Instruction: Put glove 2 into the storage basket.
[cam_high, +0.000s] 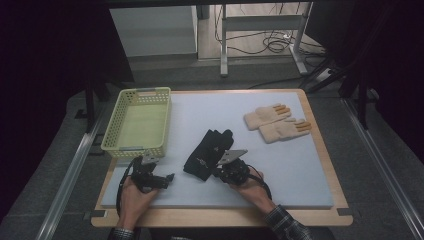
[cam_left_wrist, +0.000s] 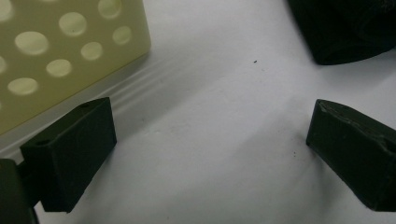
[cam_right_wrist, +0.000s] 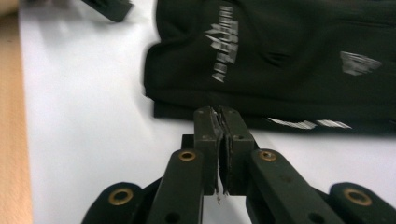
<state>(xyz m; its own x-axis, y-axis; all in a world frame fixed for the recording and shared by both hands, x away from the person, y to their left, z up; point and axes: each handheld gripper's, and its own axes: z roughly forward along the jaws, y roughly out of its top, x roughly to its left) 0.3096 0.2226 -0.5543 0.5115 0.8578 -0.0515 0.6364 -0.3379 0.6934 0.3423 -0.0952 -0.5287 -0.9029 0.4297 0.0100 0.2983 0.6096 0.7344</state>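
A pair of black gloves (cam_high: 209, 150) with white lettering lies stacked on the white mat, mid-table. In the right gripper view the black gloves (cam_right_wrist: 289, 60) lie just beyond my right gripper (cam_right_wrist: 221, 112), whose pads are pressed together with nothing between them. From above, the right gripper (cam_high: 220, 172) sits at the gloves' near right edge. My left gripper (cam_high: 170, 178) rests low on the mat, left of the gloves. Its jaws stand wide apart over bare mat in the left gripper view (cam_left_wrist: 210, 126), with the black gloves (cam_left_wrist: 345, 28) at the upper right.
A yellow-green perforated basket (cam_high: 112, 145) stands at the left, its wall (cam_left_wrist: 56, 56) close to the left jaw. A pair of beige gloves (cam_high: 277, 122) lies at the back right. The white mat (cam_high: 300, 170) covers a wooden table (cam_high: 345, 210).
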